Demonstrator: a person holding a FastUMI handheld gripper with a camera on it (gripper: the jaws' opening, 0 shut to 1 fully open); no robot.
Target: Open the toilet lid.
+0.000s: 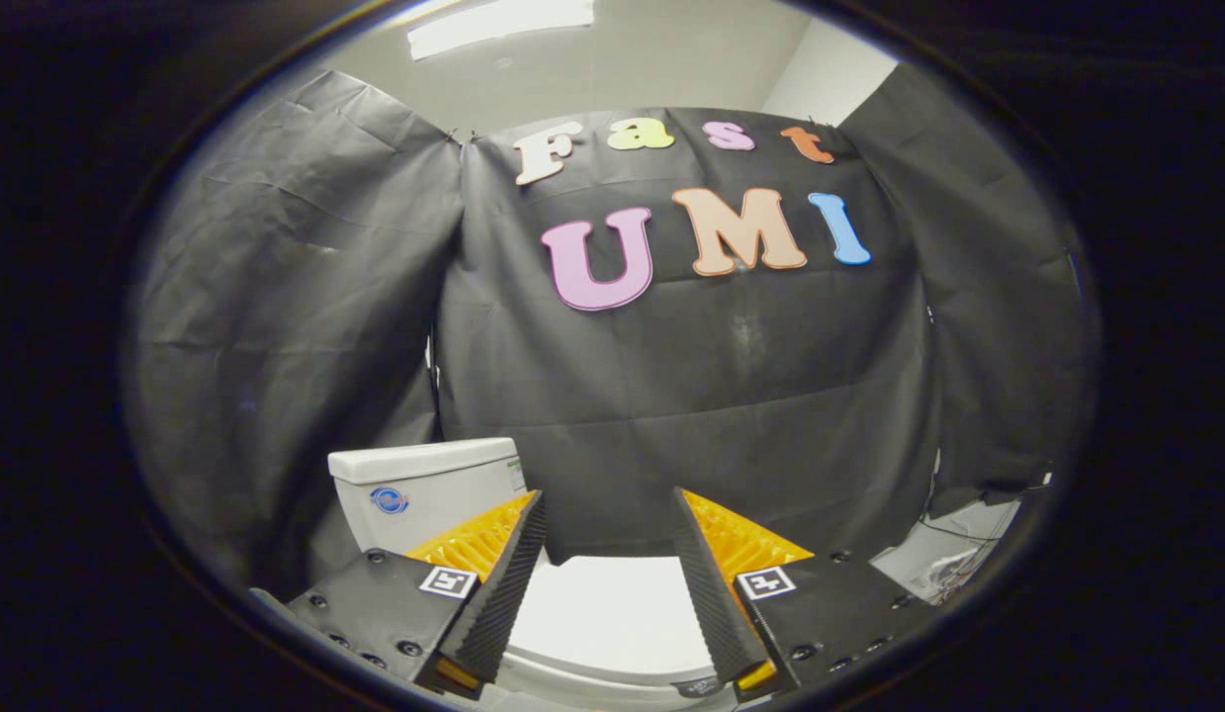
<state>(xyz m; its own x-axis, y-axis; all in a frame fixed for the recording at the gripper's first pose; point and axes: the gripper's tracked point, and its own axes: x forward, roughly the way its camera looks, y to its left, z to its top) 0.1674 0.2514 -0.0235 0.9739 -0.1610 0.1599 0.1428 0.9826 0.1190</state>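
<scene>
While gripper hovers above toilet, fingers stand spread wide, nothing held between them. Smooth white toilet lid lies flat and closed, showing in gap between fingers and below them, not touched. White ceramic cistern with small round blue emblem stands just beyond left finger, partly hidden by it. Black cloth wall hangs behind cistern. Pale ceiling with bright light panel above cloth.

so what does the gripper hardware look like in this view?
The gripper has two wedge-shaped fingers with ribbed inner faces, mounted on dark plates with round screws. Each plate carries a small square black-and-white marker tag.
</scene>
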